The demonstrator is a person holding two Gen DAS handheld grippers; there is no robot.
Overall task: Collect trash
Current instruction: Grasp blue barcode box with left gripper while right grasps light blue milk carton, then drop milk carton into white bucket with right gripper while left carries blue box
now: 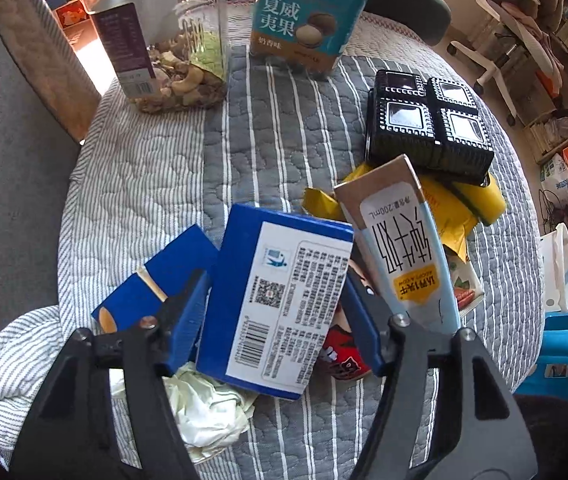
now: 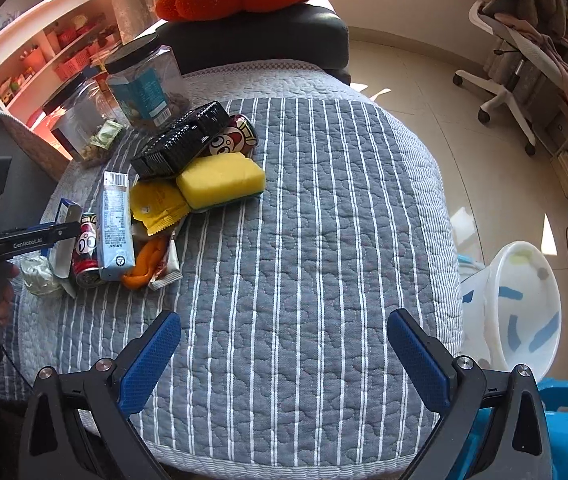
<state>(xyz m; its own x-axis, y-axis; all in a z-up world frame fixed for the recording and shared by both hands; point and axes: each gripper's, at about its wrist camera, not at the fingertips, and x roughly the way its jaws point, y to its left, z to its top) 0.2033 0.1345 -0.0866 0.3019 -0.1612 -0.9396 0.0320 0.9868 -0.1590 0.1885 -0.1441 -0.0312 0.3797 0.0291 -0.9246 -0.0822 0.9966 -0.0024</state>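
Two blue fingers of the left gripper (image 1: pixel 279 312) bracket the blue carton (image 1: pixel 279 308), half spread; whether the pads already press cannot be told. Seat both pads flat on the carton's narrow sides, clear of the milk carton (image 1: pixel 404 240) just beside it, and lift straight up.

From the right wrist, the right gripper (image 2: pixel 284 356) stands wide and empty above bare quilt (image 2: pixel 304 208). Beside the blue carton (image 2: pixel 63 210), the quilt edge falls away; the white bin (image 2: pixel 524 304) lies well apart.

Blue carton (image 1: pixel 279 308): tilted, label panel facing up, lying on crumpled white paper (image 1: pixel 207 412). Pale-blue milk carton (image 1: pixel 408 248): leaning just right of the blue carton. Red can (image 1: pixel 340 352): between them, partly hidden. Yellow wrapper (image 1: pixel 444 208): behind the milk carton.
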